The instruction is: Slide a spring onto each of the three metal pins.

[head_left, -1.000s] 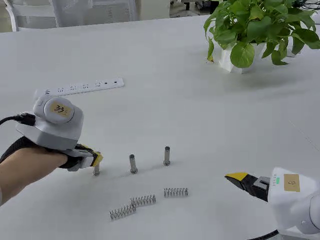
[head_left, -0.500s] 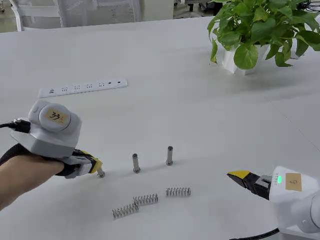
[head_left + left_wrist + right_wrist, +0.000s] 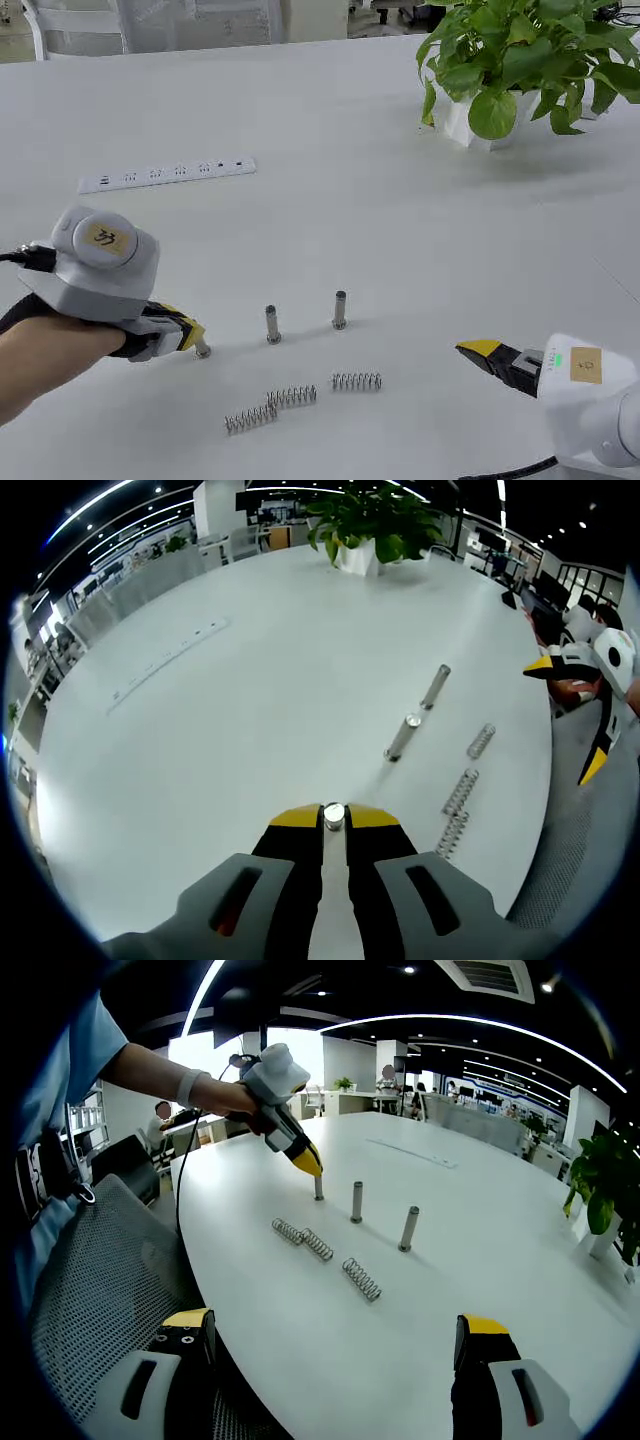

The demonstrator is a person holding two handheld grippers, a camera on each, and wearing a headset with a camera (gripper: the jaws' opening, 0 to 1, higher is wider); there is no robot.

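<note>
– Head view: where do the three pins stand?

– Upright in a row on the white surface (image 3: 400,230): the left pin (image 3: 202,348), the middle pin (image 3: 271,324) and the right pin (image 3: 340,309). No spring is on any of them yet.

– And the springs?

– All three lie flat on the person's side of the pins. The left spring (image 3: 247,420) and the middle spring (image 3: 291,397) lie nearly end to end, and the right spring (image 3: 356,381) lies a little apart.

– What is the left gripper (image 3: 190,335) doing?

– Its yellow-tipped fingers (image 3: 296,816) are closed on the head of the left pin, which in the left gripper view sits right between the tips.

– And the right gripper (image 3: 335,1328)?

– It hovers over the near edge of the surface, well apart from pins and springs. Its fingers are spread wide and hold nothing.
</note>
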